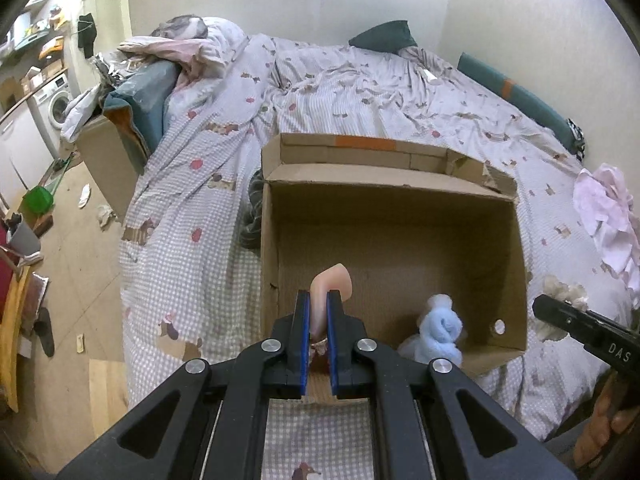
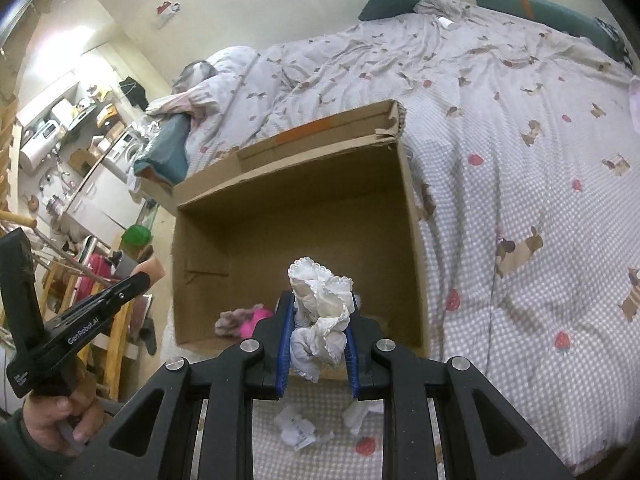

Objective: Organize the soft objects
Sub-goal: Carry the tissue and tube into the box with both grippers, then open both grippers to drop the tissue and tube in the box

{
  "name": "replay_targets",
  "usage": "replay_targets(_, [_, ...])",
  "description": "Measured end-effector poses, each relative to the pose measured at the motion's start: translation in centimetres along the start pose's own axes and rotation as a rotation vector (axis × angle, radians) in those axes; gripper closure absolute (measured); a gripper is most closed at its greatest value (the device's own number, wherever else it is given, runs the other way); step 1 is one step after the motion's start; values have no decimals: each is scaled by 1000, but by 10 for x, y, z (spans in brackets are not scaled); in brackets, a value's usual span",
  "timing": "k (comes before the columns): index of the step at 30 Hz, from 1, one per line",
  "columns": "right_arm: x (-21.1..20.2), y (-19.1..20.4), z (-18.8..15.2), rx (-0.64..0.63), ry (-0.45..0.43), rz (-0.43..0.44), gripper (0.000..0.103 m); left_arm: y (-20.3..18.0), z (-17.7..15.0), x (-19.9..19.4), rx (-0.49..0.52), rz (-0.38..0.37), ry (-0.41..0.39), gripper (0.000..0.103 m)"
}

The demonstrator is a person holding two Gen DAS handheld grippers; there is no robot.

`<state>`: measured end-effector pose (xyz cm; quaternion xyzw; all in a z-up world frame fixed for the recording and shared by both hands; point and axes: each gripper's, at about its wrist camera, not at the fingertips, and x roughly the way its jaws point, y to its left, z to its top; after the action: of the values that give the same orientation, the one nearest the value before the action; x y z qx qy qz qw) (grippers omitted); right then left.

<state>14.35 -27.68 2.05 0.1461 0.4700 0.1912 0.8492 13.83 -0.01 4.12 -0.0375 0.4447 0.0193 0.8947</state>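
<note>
Peach foam piece (image 1: pixel 334 280): clamped between the left gripper (image 1: pixel 319 300) pads, over the near edge of the cardboard box (image 1: pixel 516 248); soft, light.
White lace-trimmed cloth (image 2: pixel 320 308): bunched, pinched by the right gripper (image 2: pixel 318 308) above the box; limp, likely light; grip the bulk, not the trim.

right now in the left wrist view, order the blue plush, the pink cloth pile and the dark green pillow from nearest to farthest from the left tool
1. Blue plush, inside the box, just right of the left tool.
2. Pink cloth pile, on the bed's right side.
3. Dark green pillow, at the far wall.
</note>
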Motion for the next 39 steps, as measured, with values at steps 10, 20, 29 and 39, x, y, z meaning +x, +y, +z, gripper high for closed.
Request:
replay_targets(10, [38,-15,-10,26,87,-69,79,4,-21,47,-41,-19,22,96])
replay_targets(20, [53,-27,-14,67,135,-113,79,-9,-33,66,18,-47,72,95])
replay_targets(29, [58,-25,-14,69,145,-105,79,-8,-35,70,4,-44,84,94])
replay_targets(39, [62,-24,-13,79,151,-97,69,-5,-34,69,-1,-38,78,92])
